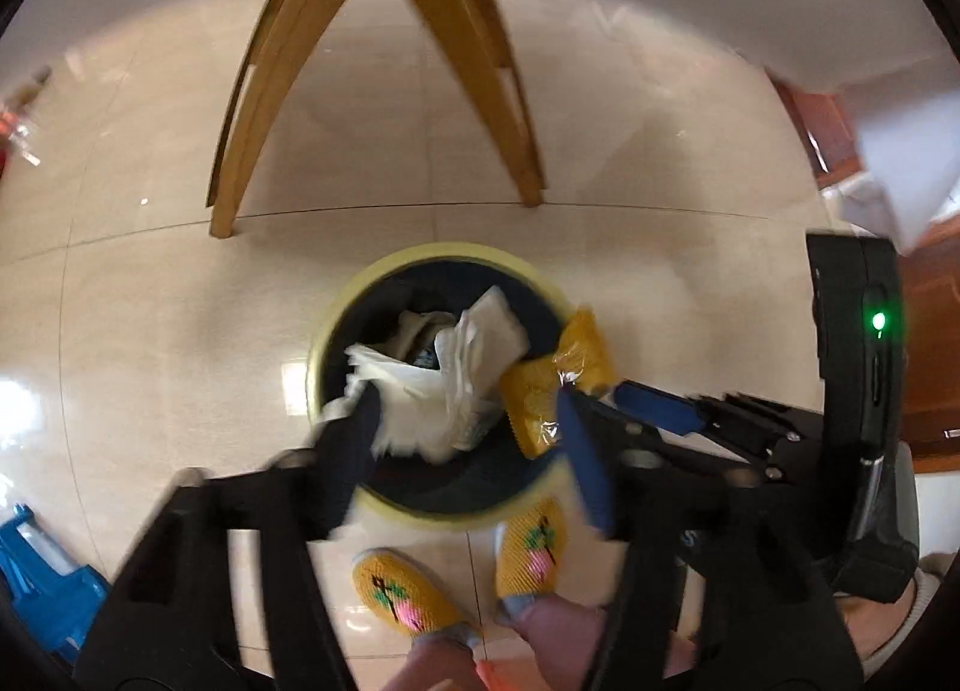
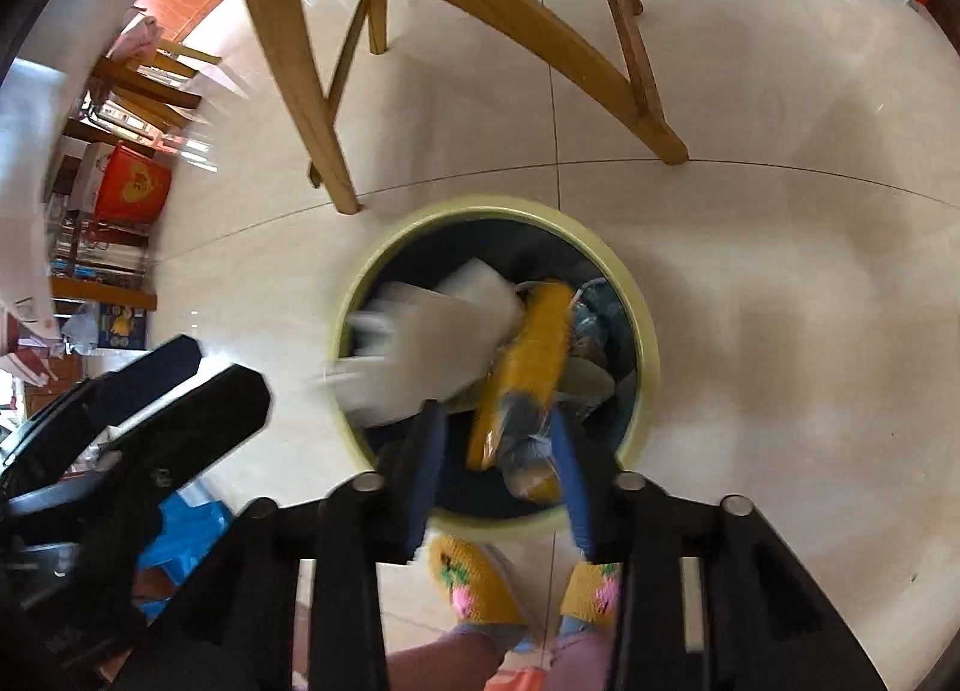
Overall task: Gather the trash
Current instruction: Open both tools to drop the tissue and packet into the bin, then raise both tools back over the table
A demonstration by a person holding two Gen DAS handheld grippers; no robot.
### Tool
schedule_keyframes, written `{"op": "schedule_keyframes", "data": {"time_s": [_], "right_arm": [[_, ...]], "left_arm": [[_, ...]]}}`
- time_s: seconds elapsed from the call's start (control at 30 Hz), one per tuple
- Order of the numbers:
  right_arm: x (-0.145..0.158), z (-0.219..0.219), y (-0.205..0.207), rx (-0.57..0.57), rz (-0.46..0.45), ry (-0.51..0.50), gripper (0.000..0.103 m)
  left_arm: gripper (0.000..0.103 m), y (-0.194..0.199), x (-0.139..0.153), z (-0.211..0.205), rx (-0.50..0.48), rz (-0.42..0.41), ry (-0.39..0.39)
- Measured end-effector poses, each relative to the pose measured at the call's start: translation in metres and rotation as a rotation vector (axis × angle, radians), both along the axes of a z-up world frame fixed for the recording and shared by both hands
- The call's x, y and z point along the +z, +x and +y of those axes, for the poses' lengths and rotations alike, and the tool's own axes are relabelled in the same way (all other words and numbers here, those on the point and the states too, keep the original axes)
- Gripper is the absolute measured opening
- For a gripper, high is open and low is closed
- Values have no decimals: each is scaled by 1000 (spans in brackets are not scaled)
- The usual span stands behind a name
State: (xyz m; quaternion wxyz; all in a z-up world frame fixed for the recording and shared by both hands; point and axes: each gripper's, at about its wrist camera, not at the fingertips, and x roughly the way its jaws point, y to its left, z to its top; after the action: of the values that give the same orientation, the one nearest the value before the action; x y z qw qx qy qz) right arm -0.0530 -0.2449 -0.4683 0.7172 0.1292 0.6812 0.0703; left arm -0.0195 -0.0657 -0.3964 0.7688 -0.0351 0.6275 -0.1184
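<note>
I am looking straight down into the round trash bin with the pale yellow rim and dark inside (image 1: 336, 325), which stands on the glossy cream floor tiles (image 1: 150, 283) just ahead of the person's yellow knitted slippers (image 1: 408, 595). The bin already holds crumpled white paper and some greyish scraps on its far right side, seen best from the right wrist view.

My left tongs (image 1: 468, 439) hang over the bin's near edge. A crumpled white tissue wad (image 1: 444, 379) sits between the fingers, against the left finger (image 1: 354, 451); the blur keeps me from telling whether the tongs are clenched on it or have let go. From the right wrist view the same tissue wad (image 2: 432, 343) shows as a smeared white mass over the left part of the bin (image 2: 645, 331).

My right tongs (image 2: 498, 445) are over the bin too, their blue-padded fingers (image 2: 573, 487) on either side of a yellow crinkly plastic snack wrapper (image 2: 528, 367). The wrapper stands upright between them, its lower end down near the fingers and its top leaning into the bin. They look closed around it, though motion blur softens the contact. In the left wrist view the wrapper (image 1: 552, 379) lies over the bin's right rim, with the right tongs (image 1: 606, 397) reaching in from the right.

Light wooden legs (image 2: 312, 109) stand on the floor beyond the bin, and a blue plastic object (image 1: 36, 565) sits at the lower left.
</note>
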Motion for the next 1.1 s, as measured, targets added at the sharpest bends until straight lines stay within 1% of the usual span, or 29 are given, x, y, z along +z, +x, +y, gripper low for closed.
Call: {"op": "schedule_keyframes", "data": {"time_s": [0.1, 0.23, 0.27, 0.3, 0.33, 0.4, 0.47, 0.6, 0.7, 0.8, 0.87, 0.9, 1.07, 1.1], "right_arm": [[-15, 2, 2, 9, -8, -5, 39], [-14, -4, 2, -13, -23, 0, 40], [-10, -5, 2, -21, -29, 0, 40], [-7, -4, 1, -27, -34, -3, 43], [-3, -3, 3, -31, -37, -5, 48], [4, 0, 3, -44, -46, -8, 53], [22, 1, 5, -51, -46, -10, 54], [58, 1, 2, -59, -38, -17, 57], [93, 2, 0, -57, -44, -22, 60], [131, 4, -3, -51, -52, -26, 61], [159, 5, -6, -46, -63, -28, 61], [174, 5, -7, -43, -70, -32, 61], [251, 11, -12, -29, -120, -45, 61], [269, 12, -13, -32, -135, -42, 61]], "left_arm": [[63, 2, -20, 6, 22, 7, 32], [63, 0, -27, 16, 31, 6, 54], [63, 0, -26, 17, 30, 2, 57], [63, -1, -22, 18, 29, -6, 63], [63, -2, -17, 18, 28, -13, 68], [63, -4, -7, 20, 32, -16, 64], [63, -6, 5, 23, 33, -15, 61], [63, -10, 47, 25, 22, -25, 64], [63, -13, 81, 28, 15, -31, 62], [63, -16, 119, 32, 3, -26, 55], [63, -18, 145, 34, -2, -34, 57], [63, -20, 163, 36, -1, -41, 51], [63, -23, 231, 46, 5, -70, 24], [63, -23, 250, 48, 5, -83, 20]]}}
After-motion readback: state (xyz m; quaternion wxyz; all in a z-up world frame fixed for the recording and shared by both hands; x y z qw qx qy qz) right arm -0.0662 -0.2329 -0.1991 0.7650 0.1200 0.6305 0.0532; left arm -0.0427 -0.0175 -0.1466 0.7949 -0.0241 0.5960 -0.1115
